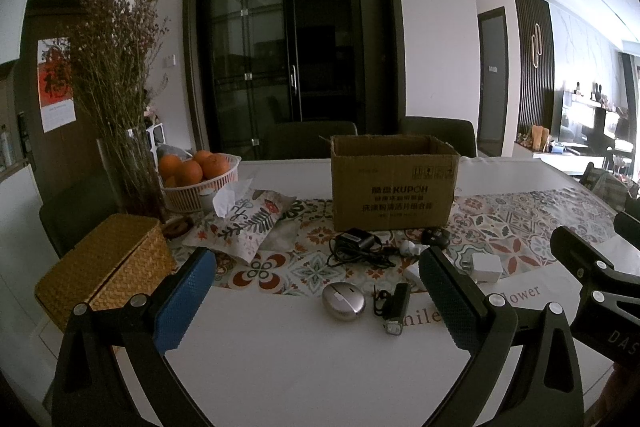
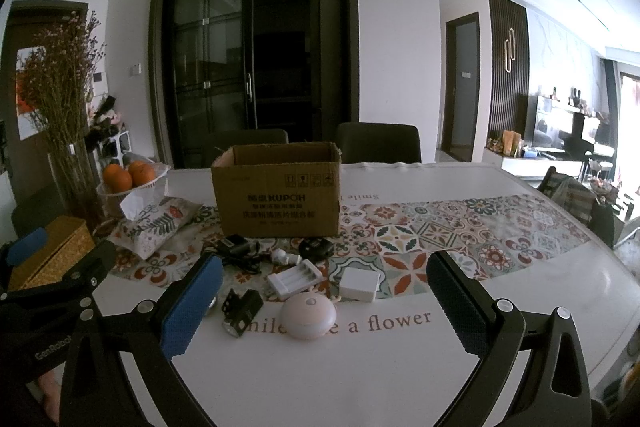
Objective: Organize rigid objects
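Note:
An open cardboard box (image 1: 394,183) (image 2: 278,193) stands on the patterned runner at mid-table. In front of it lie small gadgets: a black adapter with cable (image 1: 356,245) (image 2: 236,247), a silver oval mouse (image 1: 343,301), a small black device (image 1: 396,309) (image 2: 240,309), a white cube charger (image 1: 486,266) (image 2: 359,283), a white battery charger (image 2: 295,279) and a round pink-white puck (image 2: 307,317). My left gripper (image 1: 316,301) hangs open above the near table, nothing between its blue pads. My right gripper (image 2: 324,307) is open too, empty, short of the puck.
At the left stand a woven basket (image 1: 106,265) (image 2: 52,255), a floral tissue pouch (image 1: 244,223) (image 2: 154,223), a basket of oranges (image 1: 196,179) (image 2: 130,183) and a vase of dried flowers (image 1: 120,75). Two dark chairs (image 2: 378,143) stand behind the white table (image 1: 312,359).

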A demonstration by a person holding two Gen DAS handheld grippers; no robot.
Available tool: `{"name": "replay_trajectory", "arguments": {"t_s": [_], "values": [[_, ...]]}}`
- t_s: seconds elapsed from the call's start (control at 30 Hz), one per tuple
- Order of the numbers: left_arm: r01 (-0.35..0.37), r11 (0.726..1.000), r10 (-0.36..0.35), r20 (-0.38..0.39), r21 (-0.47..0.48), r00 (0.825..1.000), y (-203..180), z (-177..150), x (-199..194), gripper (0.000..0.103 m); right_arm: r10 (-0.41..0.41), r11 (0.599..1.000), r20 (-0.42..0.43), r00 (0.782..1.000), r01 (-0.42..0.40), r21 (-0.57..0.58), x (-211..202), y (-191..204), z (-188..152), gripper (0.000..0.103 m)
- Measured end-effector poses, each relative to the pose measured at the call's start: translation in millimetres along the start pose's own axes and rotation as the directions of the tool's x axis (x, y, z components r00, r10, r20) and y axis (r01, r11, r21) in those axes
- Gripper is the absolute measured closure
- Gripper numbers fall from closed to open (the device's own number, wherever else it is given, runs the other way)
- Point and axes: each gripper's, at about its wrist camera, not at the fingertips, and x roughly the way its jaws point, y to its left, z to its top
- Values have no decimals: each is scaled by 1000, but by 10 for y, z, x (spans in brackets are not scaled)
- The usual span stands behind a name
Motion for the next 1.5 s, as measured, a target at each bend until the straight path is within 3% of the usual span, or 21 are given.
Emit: {"name": "replay_trajectory", "arguments": {"t_s": [0.7, 1.1, 1.5], "values": [[2, 1000, -2, -48, -8, 999, 29, -66, 113, 0, 9, 1000, -23, 1000, -8, 11, 60, 21, -48, 0], [16, 1000, -15, -199, 6, 980, 50, -292, 589, 0, 44, 998, -165, 985, -35, 53, 572, 53, -322, 0], [53, 998, -42, -314, 26, 949, 37, -529, 1128, 0, 35, 999, -304, 952, -24, 42, 1095, 134, -543, 0]]}}
